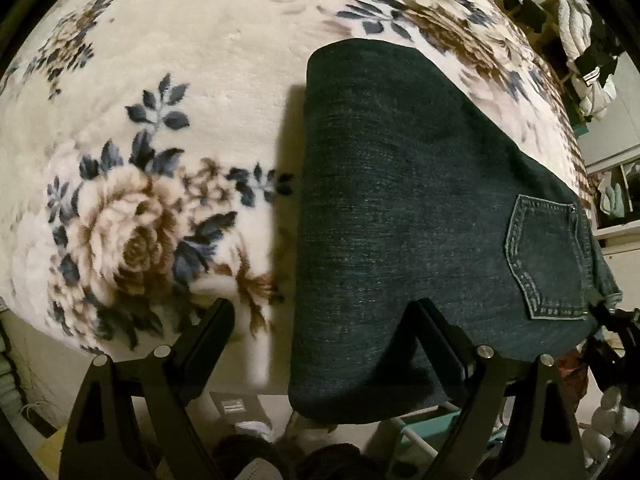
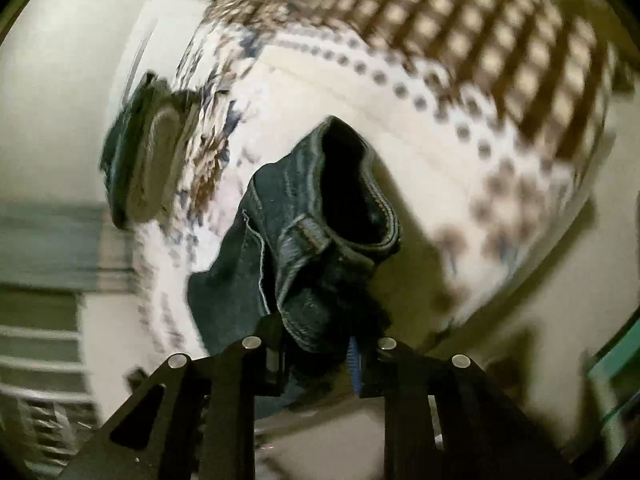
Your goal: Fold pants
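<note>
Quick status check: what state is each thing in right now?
jeans: folded lengthwise, flat on the blanket, near end overhanging the edge
back pocket: facing up
blanket: spread flat
left gripper: open
right gripper: shut on the jeans' waistband

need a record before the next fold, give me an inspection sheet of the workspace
surface: floral fleece blanket on a bed, its checked border showing in the right wrist view.
job's things: dark jeans folded lengthwise on the blanket, back pocket up, near end hanging over the bed edge.
clutter: folded fabric at the far end of the bed; blurred.
grippers: left tongs open, one finger over the jeans; right tongs shut on the jeans waistband.
cables: nothing seen.
surroundings: clothes pile and shelves at right, teal rack below the bed edge.
</note>
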A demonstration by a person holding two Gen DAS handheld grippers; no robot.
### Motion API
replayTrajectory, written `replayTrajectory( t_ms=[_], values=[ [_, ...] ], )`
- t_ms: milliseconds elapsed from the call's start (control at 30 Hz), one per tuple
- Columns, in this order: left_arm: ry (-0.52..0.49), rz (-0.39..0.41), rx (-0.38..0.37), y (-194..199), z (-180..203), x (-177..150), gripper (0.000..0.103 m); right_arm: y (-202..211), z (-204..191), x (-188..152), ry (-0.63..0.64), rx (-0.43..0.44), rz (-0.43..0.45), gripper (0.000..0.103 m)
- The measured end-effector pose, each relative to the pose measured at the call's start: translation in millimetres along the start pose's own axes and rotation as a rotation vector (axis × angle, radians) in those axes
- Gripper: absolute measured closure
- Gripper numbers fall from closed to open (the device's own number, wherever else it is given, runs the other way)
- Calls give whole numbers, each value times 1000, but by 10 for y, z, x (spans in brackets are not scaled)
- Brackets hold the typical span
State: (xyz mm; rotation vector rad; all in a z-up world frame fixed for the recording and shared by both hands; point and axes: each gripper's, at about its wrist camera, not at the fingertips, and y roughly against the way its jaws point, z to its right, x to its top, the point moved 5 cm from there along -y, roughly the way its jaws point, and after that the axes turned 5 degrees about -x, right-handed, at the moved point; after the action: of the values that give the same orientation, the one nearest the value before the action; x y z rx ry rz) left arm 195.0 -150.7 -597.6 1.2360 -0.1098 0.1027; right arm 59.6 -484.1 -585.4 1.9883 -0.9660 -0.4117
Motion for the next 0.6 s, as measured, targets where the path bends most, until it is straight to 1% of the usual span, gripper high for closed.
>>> replayTrajectory(
  t_ms=[67,100,133,167,200,233,267,300,333,367,433,467,500,533,600],
  values=[
    [14,-7,-7,-30,-3,-12,12,-119,105,41,-12,-56,-30,79],
    [24,-8,-9,-31,-16,-15,12,-188,146,44,-18,-68,-50,75],
    [35,-7,-16,-35,-25,-15,13,-263,200,39,-28,-68,-90,73],
    [46,-6,-24,-34,-40,-22,13,-304,268,6,-42,-51,-108,65],
    [54,-2,-33,-37,-44,-25,13,-309,294,-4,-66,-20,-126,55],
    [65,1,-51,-42,-63,-31,13,-294,300,-27,-77,14,-144,48],
    [78,1,-72,-62,-74,-33,13,-296,316,-51,-68,16,-149,35],
    [90,1,-94,-78,-80,-32,13,-291,332,-78,-61,20,-151,27],
    [109,3,-129,-107,-90,-27,13,-293,359,-119,-57,42,-159,24],
    [123,3,-156,-132,-102,-35,13,-345,372,-169,-65,87,-174,21],
    [134,6,-194,-200,-97,-17,13,-480,417,-180,-115,178,-191,20],
    [129,13,-197,-214,-94,0,12,-504,461,-200,-128,206,-198,20],
    [119,18,-199,-228,-78,22,7,-540,463,-186,-134,224,-195,18],
    [111,24,-203,-239,-63,36,5,-585,441,-160,-132,241,-188,18],
    [101,37,-202,-256,-24,62,3,-626,367,-123,-90,268,-177,18]
  ],
)
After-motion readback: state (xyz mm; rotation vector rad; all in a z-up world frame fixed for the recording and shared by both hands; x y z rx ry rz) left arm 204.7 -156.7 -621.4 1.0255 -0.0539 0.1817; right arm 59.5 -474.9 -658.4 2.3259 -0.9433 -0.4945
